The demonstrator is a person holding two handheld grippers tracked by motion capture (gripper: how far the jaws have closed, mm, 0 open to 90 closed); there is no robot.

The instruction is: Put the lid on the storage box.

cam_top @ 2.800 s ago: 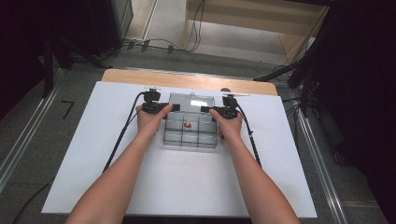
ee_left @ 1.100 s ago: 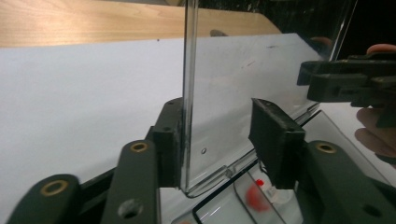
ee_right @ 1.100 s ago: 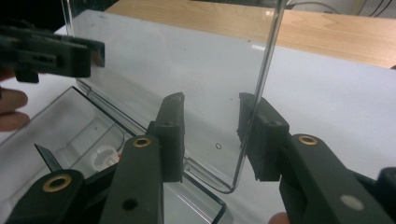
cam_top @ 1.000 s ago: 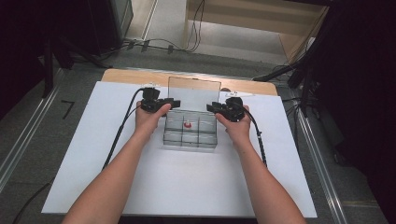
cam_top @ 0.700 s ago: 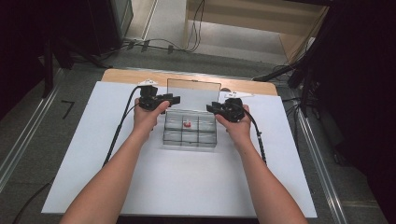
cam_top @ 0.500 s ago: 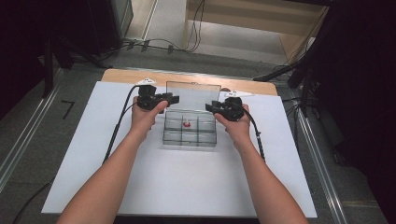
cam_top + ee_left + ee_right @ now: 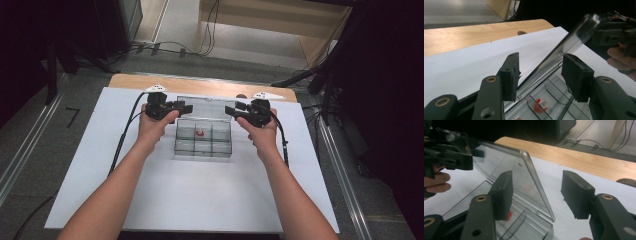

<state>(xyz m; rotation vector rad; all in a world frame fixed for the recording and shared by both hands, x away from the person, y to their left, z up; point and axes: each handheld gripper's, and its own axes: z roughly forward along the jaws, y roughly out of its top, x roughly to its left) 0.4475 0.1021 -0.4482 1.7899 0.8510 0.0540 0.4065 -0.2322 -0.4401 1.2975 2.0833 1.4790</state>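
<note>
Lifting the clear plastic compartment box's hinged lid; both tongs are standing half-wide, just opening, lid edge between them unpinched; next, withdrawing.

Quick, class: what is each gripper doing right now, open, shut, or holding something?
Left gripper: jaws open, having just widened; the raised clear plastic lid of the compartment box stands between them, ungripped.
Right gripper: jaws open, just widened, lid edge between them, ungripped.

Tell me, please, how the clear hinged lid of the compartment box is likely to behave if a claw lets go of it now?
The lid stands raised with nothing propping it, so it may well swing open or drop shut. It looks thin, rigid plastic, probably light. Its glossy face seems slippery, and neither the left claw nor the right claw presses on it. The box looks light and might shift.
</note>
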